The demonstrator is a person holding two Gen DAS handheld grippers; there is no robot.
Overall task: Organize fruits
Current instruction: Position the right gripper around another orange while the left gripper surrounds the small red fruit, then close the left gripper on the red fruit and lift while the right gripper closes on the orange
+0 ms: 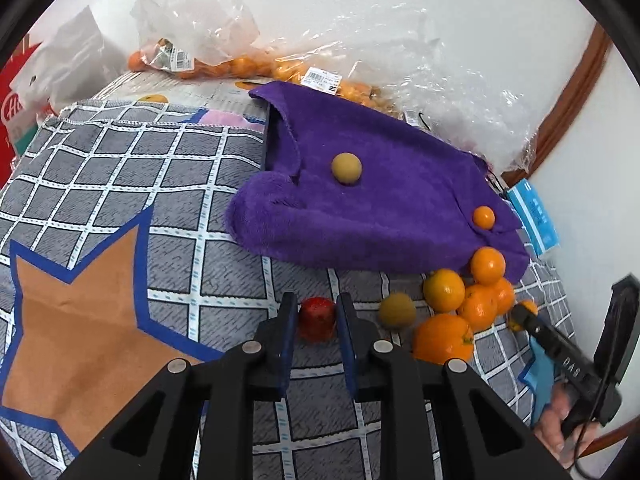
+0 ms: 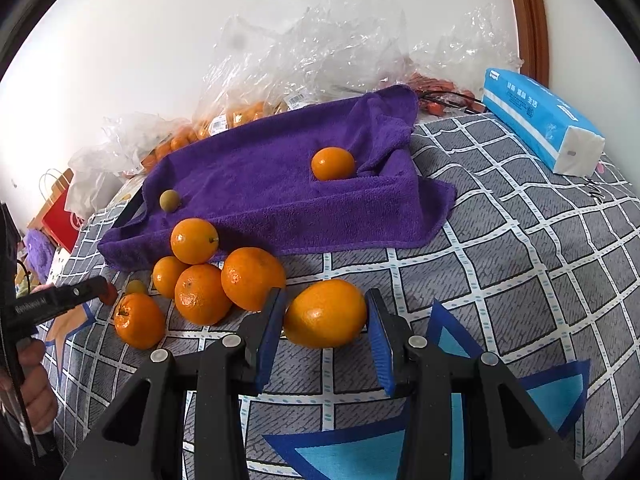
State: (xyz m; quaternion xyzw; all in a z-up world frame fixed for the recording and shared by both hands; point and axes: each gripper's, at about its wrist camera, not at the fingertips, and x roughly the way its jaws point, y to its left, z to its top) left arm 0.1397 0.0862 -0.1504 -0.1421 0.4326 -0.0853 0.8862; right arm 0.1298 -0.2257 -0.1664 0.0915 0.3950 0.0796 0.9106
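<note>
My left gripper (image 1: 317, 301) is shut on a small red fruit (image 1: 317, 320) just above the checked bedcover (image 1: 160, 200). Between the pads of my right gripper (image 2: 326, 294) sits a large orange (image 2: 326, 316), and the gripper is shut on it. A pile of oranges (image 2: 200, 294) lies left of it at the front edge of a purple towel (image 2: 260, 184). On the towel rest a small orange (image 2: 333, 164) and a tan round fruit (image 2: 169, 201). Another tan fruit (image 1: 397, 310) lies beside the pile (image 1: 444, 290), right of my left gripper.
Clear plastic bags of oranges (image 1: 224, 64) are heaped along the wall behind the towel (image 1: 380, 208). A blue tissue pack (image 2: 540, 120) lies at the far right of the bedcover. A red paper bag (image 2: 60, 216) stands off the left edge.
</note>
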